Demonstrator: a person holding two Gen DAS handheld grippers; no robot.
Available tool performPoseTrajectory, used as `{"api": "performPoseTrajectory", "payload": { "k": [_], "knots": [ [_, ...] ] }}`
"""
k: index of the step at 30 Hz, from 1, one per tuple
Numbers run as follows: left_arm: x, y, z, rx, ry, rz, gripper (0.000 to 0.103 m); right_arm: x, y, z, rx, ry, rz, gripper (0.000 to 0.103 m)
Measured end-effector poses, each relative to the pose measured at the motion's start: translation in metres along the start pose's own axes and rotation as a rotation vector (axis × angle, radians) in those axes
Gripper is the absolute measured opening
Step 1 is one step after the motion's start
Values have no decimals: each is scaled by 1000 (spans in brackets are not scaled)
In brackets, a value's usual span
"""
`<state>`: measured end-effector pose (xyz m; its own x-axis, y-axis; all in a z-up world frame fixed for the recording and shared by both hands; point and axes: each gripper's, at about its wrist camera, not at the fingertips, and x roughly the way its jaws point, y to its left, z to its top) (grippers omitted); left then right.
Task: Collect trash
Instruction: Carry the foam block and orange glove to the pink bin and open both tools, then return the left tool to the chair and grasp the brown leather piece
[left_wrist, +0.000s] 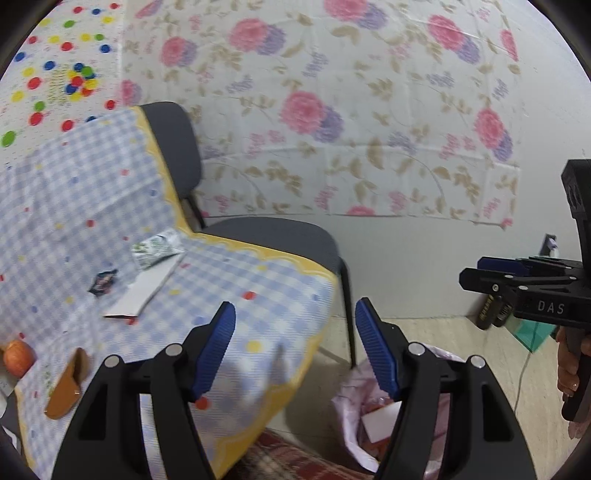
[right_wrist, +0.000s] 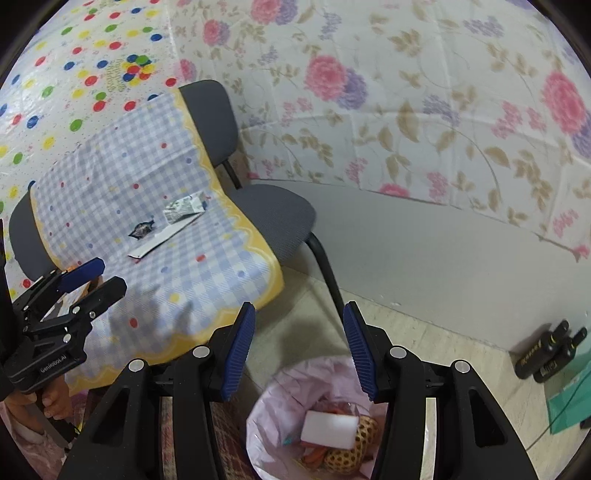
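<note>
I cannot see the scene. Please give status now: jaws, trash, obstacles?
Left gripper, right gripper: jaws open, empty. Wrappers remain on checked cloth; bin below. Nothing blocking.

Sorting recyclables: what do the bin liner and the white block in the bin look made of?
Bin liner: thin pale pink plastic film, likely, since it is crinkled and translucent. White block: matte, soft-edged, perhaps foam or sponge; the view cannot confirm it.

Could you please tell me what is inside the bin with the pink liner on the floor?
Inside the bin lie a white rectangular block, a yellow mesh-patterned item and some orange-red scraps. The block and the right claw cover whatever lies deeper.
</note>
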<state>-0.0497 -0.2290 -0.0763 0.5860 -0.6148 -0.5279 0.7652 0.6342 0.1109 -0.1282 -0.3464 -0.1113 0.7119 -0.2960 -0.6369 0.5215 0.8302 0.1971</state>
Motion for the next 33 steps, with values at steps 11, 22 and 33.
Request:
{"api": "performPoseTrajectory", "payload": {
  "k": [11,22,33],
  "knots": [
    [-16,91,3,-121,-9,190,69,47,72,36,-95,9,114,51],
    [-41,181,-16,-209,-5,367,71,97,146,61,-171,35,225,51],
    [-54,245,-68,-282,82,470,75,136,214,66,-229,69,295,52]
  ]
}}
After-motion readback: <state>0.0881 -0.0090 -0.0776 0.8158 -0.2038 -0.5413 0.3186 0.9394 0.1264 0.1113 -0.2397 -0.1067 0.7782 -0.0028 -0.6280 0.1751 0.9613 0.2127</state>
